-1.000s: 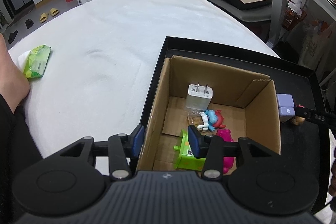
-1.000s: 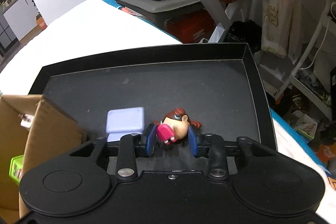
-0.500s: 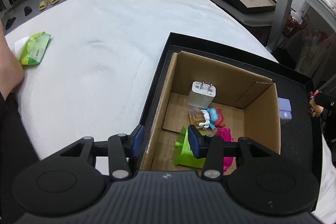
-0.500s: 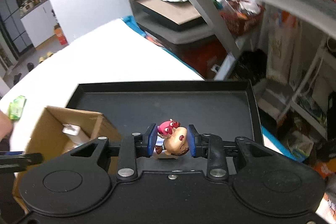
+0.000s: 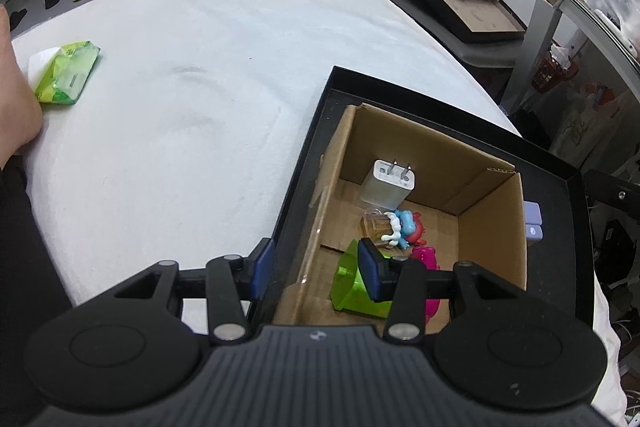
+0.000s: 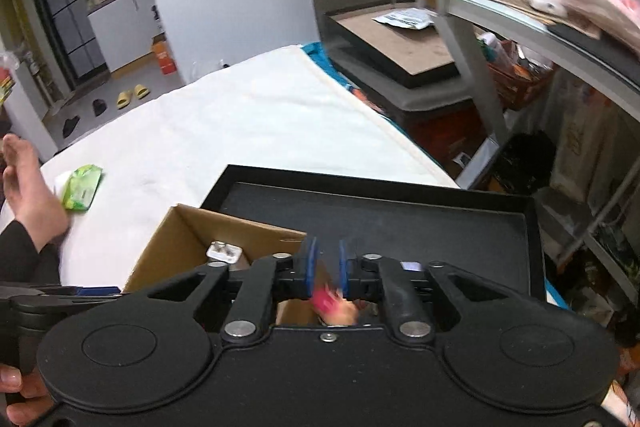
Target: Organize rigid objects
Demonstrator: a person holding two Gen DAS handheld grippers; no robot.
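Pinching a small pink-and-tan figurine (image 6: 334, 305) low between the almost closed blue pads of the right gripper (image 6: 325, 269), just above a wall of the cardboard box (image 6: 180, 239); blurred, so not possible to tell more. Keeping the left gripper (image 5: 316, 273) open, straddling the left wall of the box without pressing it, with one pad outside over the rim of the black tray (image 5: 576, 227) and the other inside, in front of a green toy (image 5: 348, 287). Lying in the box also: a white charger (image 5: 388, 183), a blue figure (image 5: 402, 225), a pink toy (image 5: 426, 253). Sitting on the tray, just beside the right wall: two lilac blocks (image 5: 533, 223). Resting well apart on the white cover (image 5: 200, 107): a green packet (image 5: 66, 73).
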